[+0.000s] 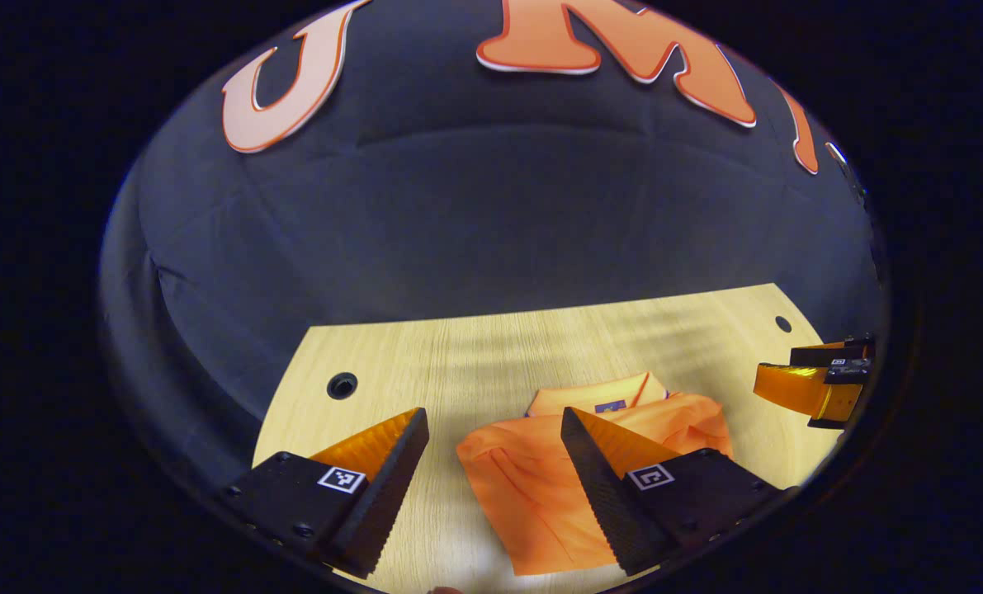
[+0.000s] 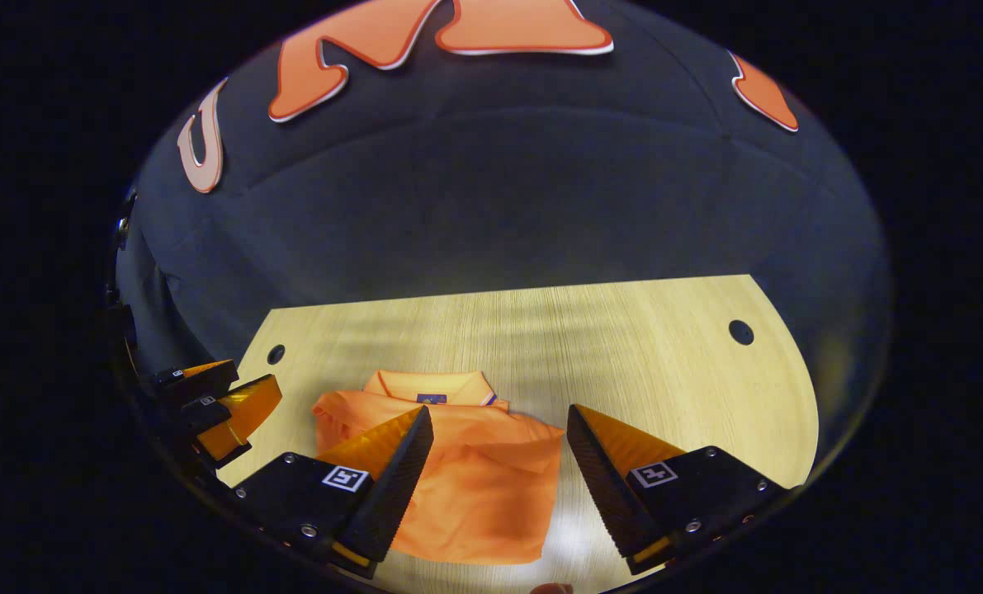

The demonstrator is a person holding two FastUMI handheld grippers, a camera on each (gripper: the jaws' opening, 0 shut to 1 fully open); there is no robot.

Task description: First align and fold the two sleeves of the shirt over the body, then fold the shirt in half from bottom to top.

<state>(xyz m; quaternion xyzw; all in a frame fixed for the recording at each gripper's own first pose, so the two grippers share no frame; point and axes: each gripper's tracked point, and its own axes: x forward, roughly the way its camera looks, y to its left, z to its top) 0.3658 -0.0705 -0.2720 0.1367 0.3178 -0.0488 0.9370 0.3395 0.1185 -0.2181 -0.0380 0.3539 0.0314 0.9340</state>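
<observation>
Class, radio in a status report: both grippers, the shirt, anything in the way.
Left gripper open, empty. Right gripper open, empty. Orange collared shirt on pale wooden table, sleeves folded in. Nothing blocking.

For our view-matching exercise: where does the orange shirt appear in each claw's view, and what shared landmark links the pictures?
Left gripper view: shirt lies bottom centre, partly behind this claw's right-hand finger.
Right gripper view: shirt lies bottom centre-left, between the fingers, partly behind the left-hand one.
Shared landmark: the shirt's collar, on the side towards the wall.
</observation>
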